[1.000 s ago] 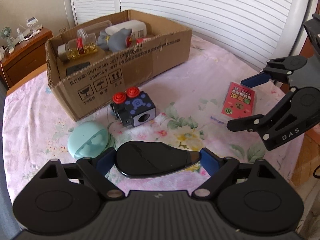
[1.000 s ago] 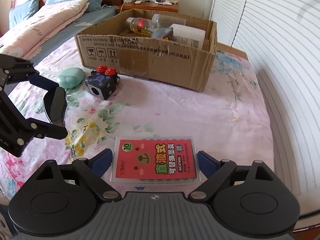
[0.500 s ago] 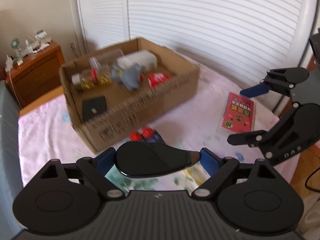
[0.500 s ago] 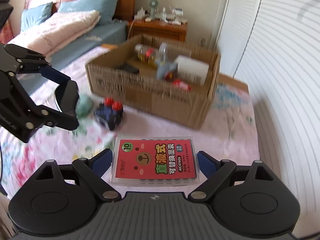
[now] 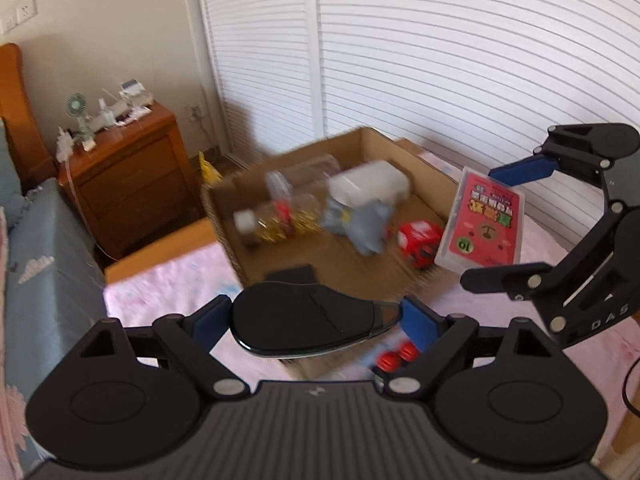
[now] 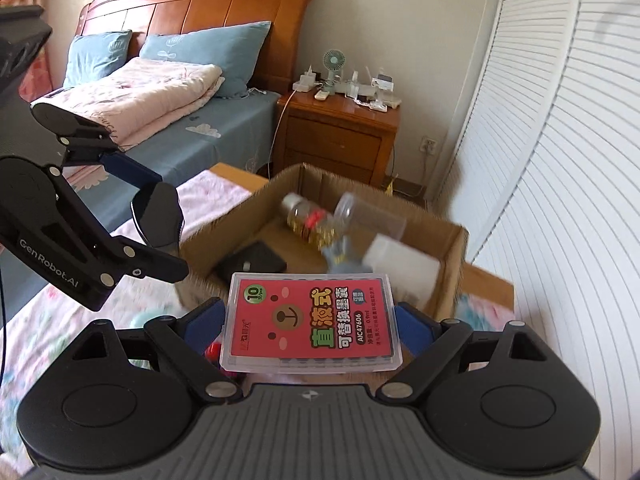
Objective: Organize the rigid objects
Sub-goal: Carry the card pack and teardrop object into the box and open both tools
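My left gripper (image 5: 316, 320) is shut on a glossy black computer mouse (image 5: 312, 326) and holds it in the air just in front of the open cardboard box (image 5: 224, 216). My right gripper (image 6: 310, 320) is shut on a clear case with a red label (image 6: 310, 322), also raised near the box (image 6: 452, 248). The case shows in the left wrist view (image 5: 482, 226) at the box's right side. The mouse shows in the right wrist view (image 6: 158, 220) left of the box. The box holds a jar (image 5: 276, 220), a grey toy (image 5: 360, 220), a white box (image 5: 368, 188), a red item (image 5: 420, 240) and a black block (image 5: 288, 274).
A dark cube with red knobs (image 5: 396, 358) lies on the floral sheet below my left gripper. A mint green object (image 6: 146, 316) lies left of the box. A wooden nightstand (image 6: 340, 136) and a bed (image 6: 168, 120) stand behind. White louvred doors (image 5: 440, 60) are at the right.
Both grippers have risen from the bed surface and moved toward the box, each carrying its object. The view now looks down into the box.
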A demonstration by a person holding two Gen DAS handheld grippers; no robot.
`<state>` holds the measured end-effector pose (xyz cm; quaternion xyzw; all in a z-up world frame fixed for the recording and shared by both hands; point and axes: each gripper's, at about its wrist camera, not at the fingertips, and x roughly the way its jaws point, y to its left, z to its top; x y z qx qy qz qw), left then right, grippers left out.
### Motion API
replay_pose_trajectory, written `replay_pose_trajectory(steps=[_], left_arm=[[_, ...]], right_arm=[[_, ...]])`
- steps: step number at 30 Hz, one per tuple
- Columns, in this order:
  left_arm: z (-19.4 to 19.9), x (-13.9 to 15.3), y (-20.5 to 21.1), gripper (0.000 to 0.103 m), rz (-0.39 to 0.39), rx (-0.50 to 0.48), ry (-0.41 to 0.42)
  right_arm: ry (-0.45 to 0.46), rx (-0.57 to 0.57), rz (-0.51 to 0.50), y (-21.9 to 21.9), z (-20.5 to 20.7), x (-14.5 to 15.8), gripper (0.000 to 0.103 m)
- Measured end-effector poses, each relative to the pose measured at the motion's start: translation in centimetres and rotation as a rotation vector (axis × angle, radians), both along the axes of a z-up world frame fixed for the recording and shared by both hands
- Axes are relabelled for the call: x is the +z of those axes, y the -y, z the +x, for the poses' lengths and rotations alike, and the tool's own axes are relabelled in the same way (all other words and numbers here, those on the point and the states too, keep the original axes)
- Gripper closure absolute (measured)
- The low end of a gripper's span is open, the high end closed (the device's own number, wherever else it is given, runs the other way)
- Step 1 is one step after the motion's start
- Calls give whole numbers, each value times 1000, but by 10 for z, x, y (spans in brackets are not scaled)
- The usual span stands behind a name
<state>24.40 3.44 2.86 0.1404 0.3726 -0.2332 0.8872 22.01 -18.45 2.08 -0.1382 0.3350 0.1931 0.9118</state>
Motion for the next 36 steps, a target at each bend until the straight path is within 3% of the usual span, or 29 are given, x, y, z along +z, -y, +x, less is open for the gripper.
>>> replay_pose_trajectory(steps=[8,10,21,36], left_arm=[[34,8,-12,14,12,66,5],[37,8,-13,14,12,70,3],[50,1,-1,14,1,48,-22],[87,-20,43,14,4,48,-90]], right_arm=[[-27,-4,35,-23,48,-10,8],[-39,-5,53,-26,53,-13,0],[-97,-107,101,-10,22,-19,0],[-99,-247,95,7,-13,-26,0]])
